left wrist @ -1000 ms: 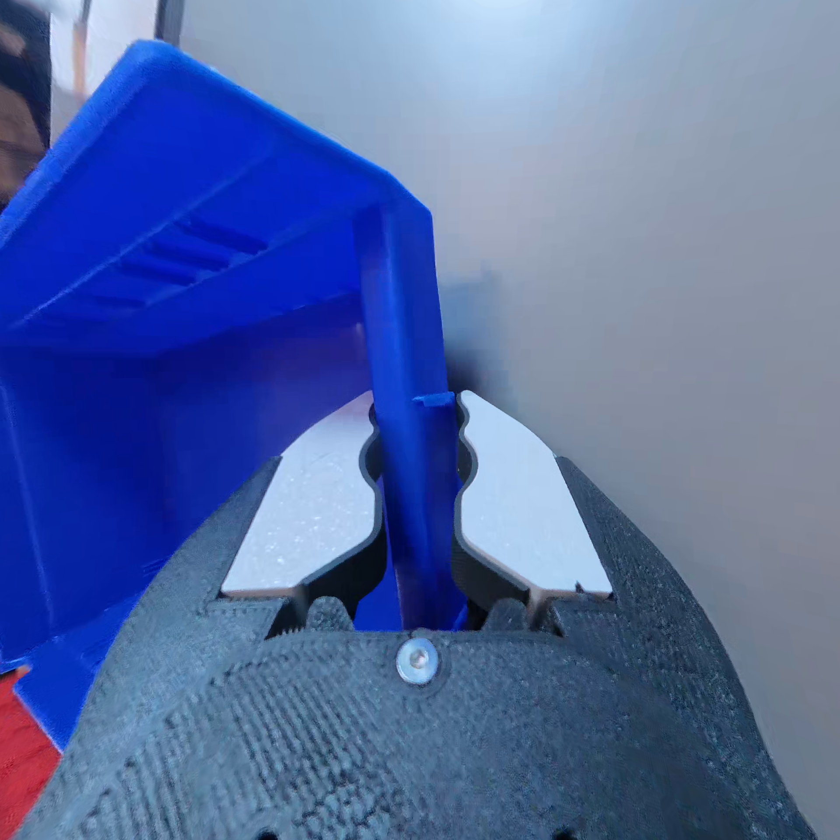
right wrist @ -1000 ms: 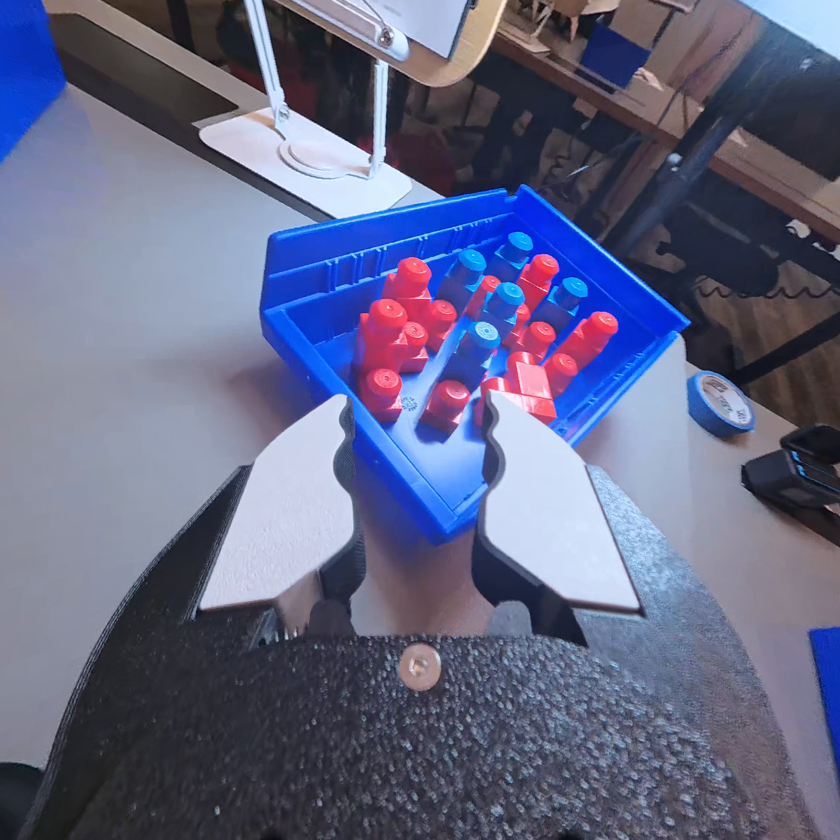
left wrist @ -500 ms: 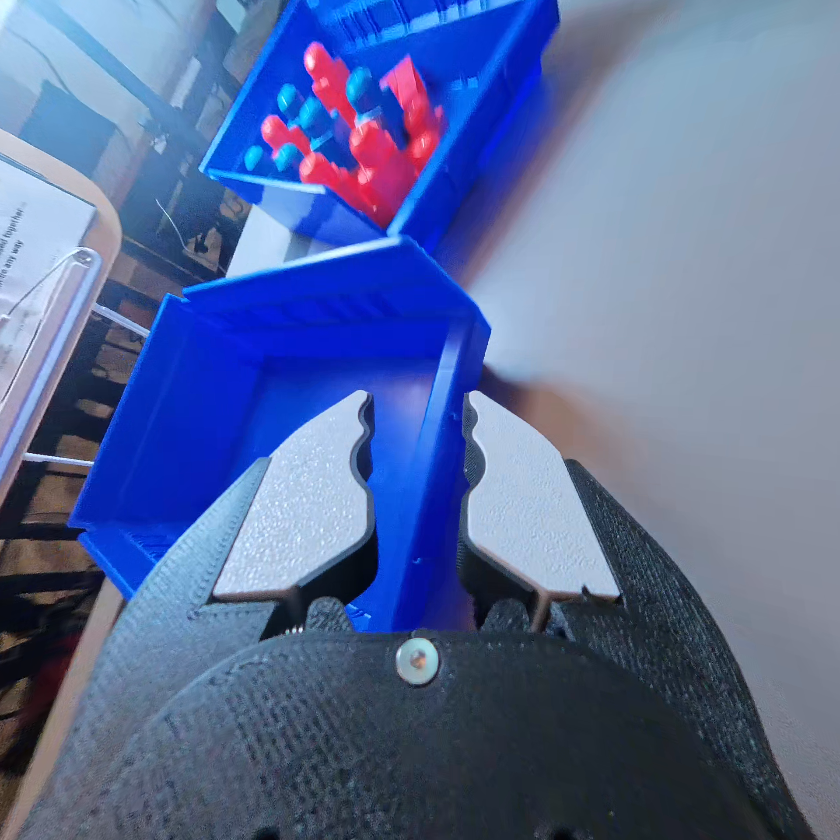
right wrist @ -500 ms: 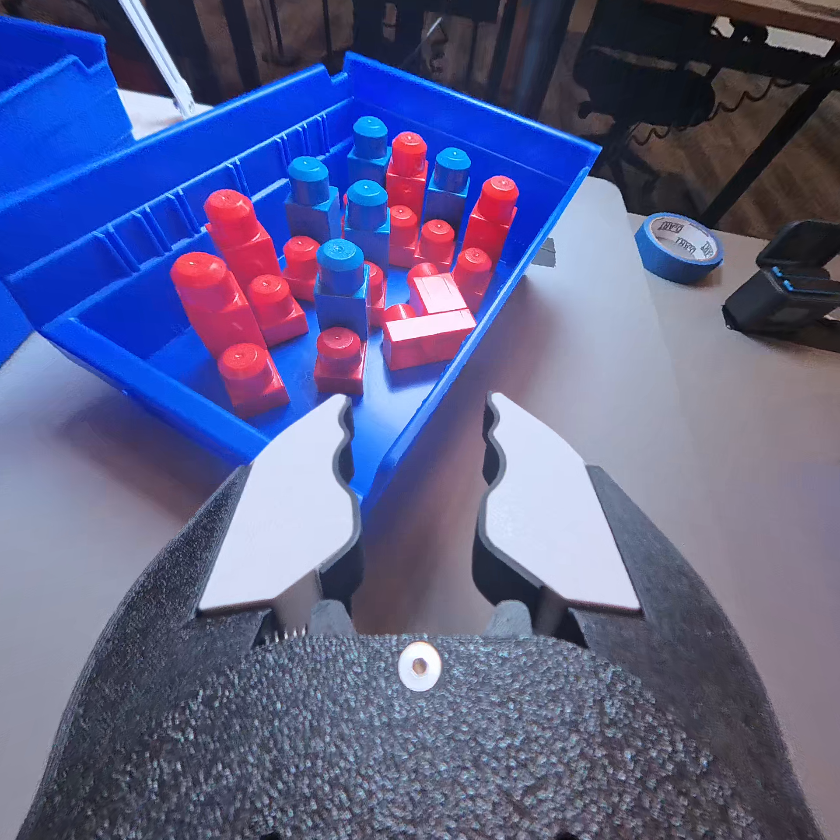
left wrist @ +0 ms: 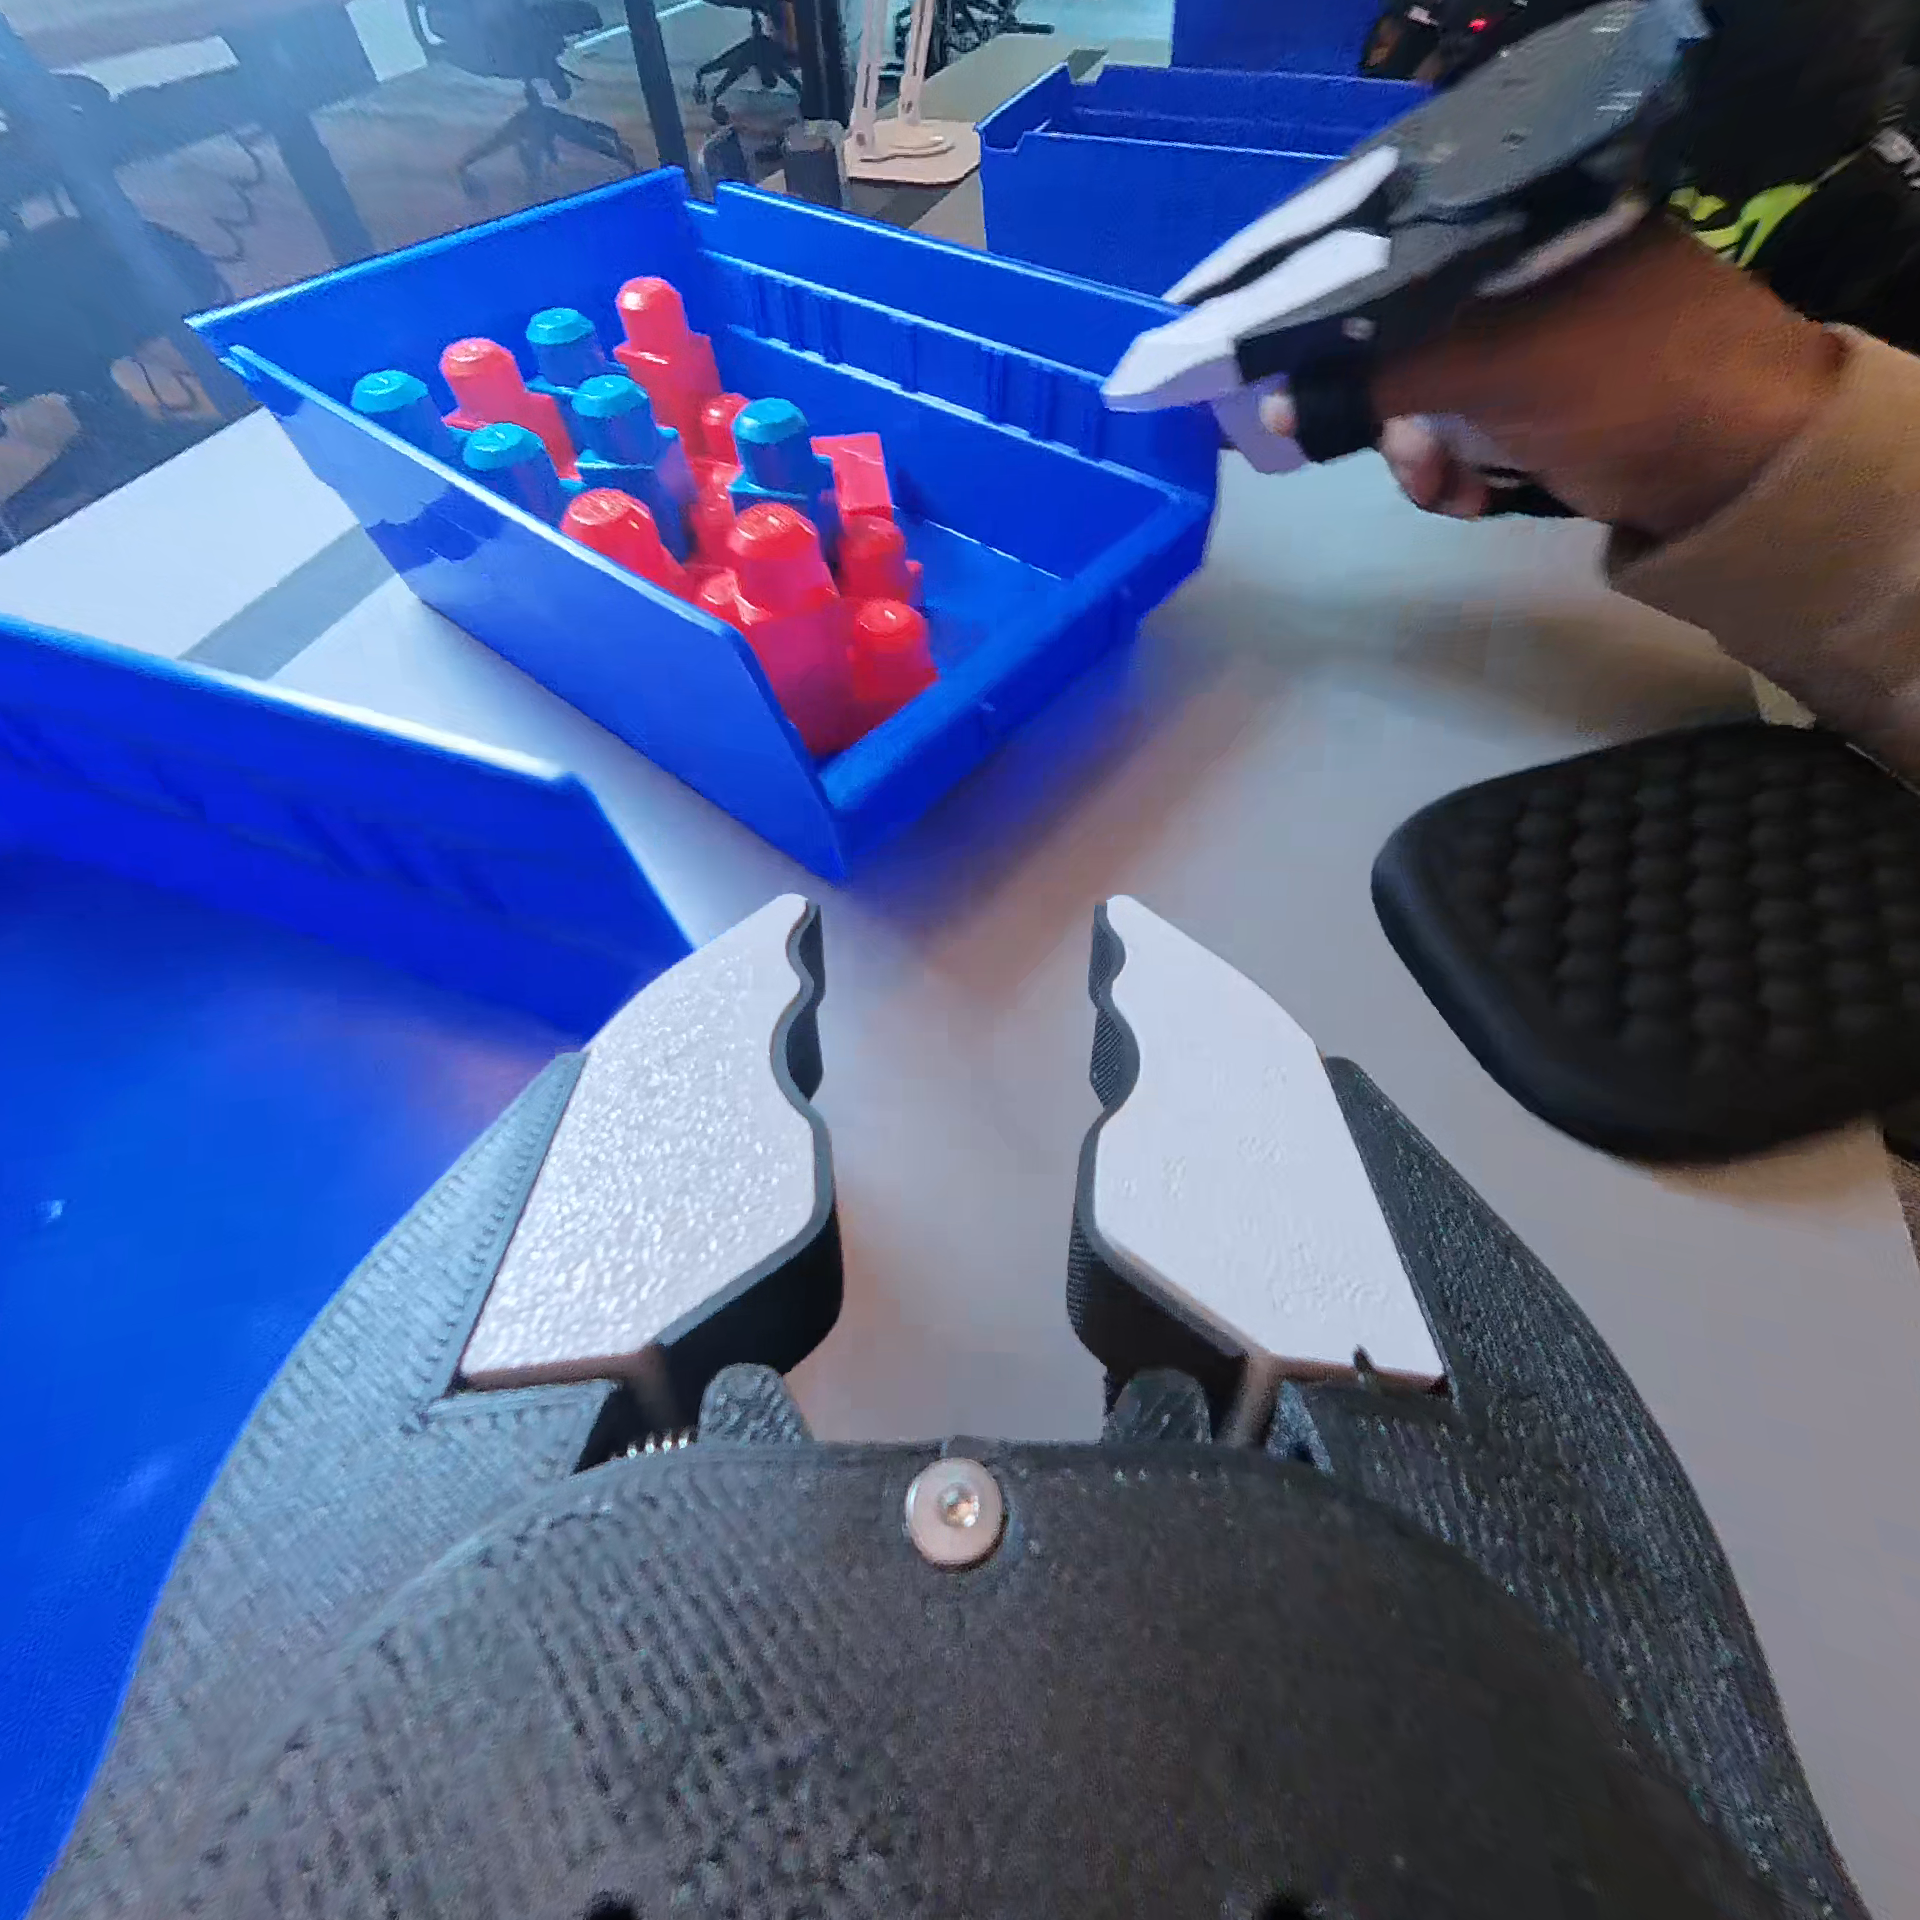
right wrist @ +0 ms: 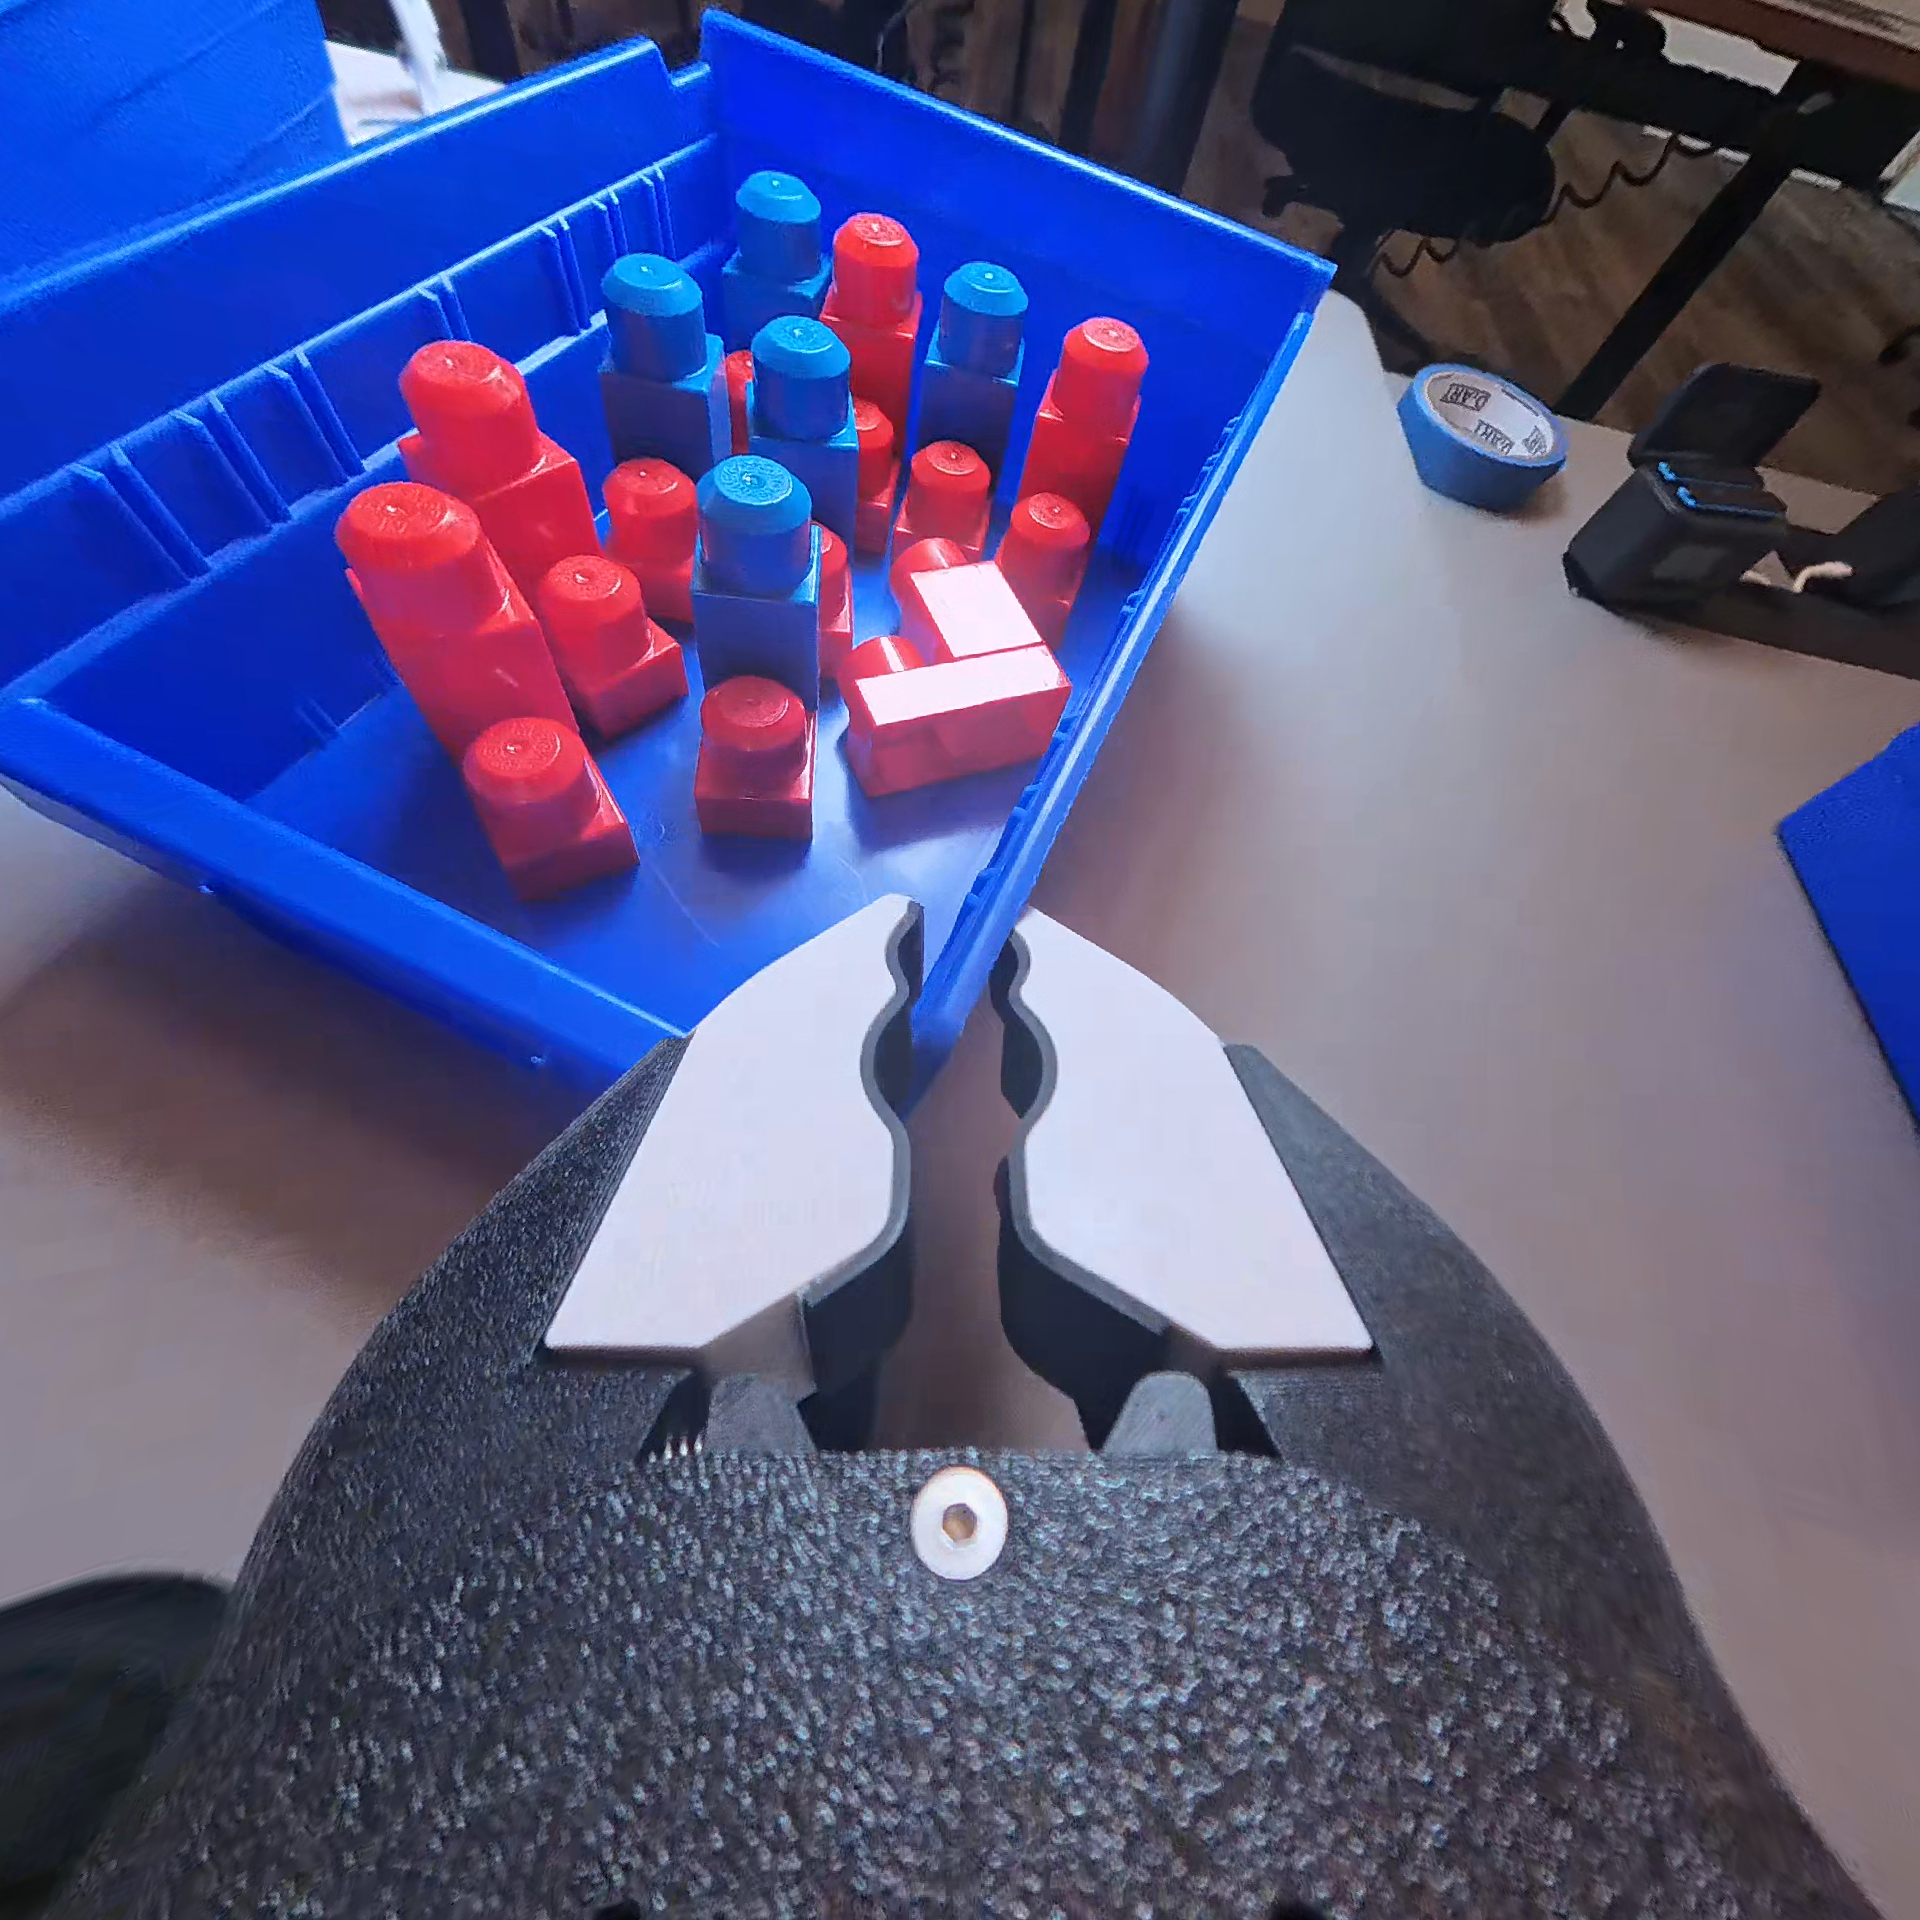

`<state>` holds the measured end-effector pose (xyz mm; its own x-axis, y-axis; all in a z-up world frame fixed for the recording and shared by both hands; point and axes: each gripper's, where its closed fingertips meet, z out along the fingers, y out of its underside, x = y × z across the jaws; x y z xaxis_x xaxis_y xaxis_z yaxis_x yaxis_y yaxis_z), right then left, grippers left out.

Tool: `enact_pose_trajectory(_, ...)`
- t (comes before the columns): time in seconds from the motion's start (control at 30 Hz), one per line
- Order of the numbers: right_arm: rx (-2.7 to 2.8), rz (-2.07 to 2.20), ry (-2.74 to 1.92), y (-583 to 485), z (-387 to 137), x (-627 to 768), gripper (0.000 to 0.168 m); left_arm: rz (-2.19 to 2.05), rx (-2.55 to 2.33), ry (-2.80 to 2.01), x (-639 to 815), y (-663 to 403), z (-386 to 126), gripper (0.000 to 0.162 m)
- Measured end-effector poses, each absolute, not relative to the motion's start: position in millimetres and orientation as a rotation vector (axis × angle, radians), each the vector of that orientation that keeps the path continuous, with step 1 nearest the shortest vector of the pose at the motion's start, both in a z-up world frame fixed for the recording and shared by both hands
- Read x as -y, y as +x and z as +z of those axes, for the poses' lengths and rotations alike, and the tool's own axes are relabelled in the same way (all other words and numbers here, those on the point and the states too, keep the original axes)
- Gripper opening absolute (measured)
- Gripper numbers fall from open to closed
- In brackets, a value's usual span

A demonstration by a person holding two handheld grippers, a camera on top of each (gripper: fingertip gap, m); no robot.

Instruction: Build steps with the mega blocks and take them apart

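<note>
Mega blocks (right wrist: 758, 582), red and blue, crowd the blue bin (right wrist: 343, 904): light, rigid, slick, best pinched across flat sides. Right gripper (right wrist: 956, 971) clamps the bin's wall; left gripper (left wrist: 956, 935) gapes, empty.

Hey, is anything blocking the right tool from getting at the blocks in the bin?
Yes. The right tool sits astride the bin's side wall, its fingers closed to a narrow gap around that wall near the corner. The blocks lie inside, past the wall. Nothing else visible stands between them.
</note>
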<state>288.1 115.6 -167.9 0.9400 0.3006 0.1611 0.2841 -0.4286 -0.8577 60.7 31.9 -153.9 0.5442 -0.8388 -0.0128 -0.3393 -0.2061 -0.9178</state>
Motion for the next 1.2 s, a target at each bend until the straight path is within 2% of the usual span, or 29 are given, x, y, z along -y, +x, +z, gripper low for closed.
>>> enact_pose_trajectory(0.13,0.419,0.047,-1.986,284,-166,-64,0.011,-0.509,-0.96,-1.782,-50,89,-163,0.059)
enact_pose_trajectory(0.17,0.417,0.055,-1.967,283,-165,-53,0.01,-0.481,-0.985,-1.781,-52,94,-166,0.049)
enact_pose_trajectory(0.2,0.415,0.048,-1.943,282,-165,-43,0.01,-0.475,-1.019,-1.796,-49,100,-172,0.03)
enact_pose_trajectory(0.37,0.417,0.008,-1.796,276,-149,-6,0.009,-0.314,-1.048,-1.705,-32,97,-162,0.019)
enact_pose_trajectory(0.63,0.469,0.035,-1.569,228,-77,36,0.009,-0.106,-0.98,-1.534,16,49,-93,0.014)
enact_pose_trajectory(0.8,0.569,0.142,-1.424,165,-28,58,0.011,-0.027,-0.838,-1.481,55,-13,-38,0.013)
enact_pose_trajectory(0.93,0.685,0.288,-1.361,88,-18,65,0.011,0.085,-0.673,-1.474,89,-86,-12,0.013)
enact_pose_trajectory(1.2,0.923,0.577,-1.296,-92,-47,87,0.012,0.397,-0.379,-1.59,172,-249,-32,0.012)
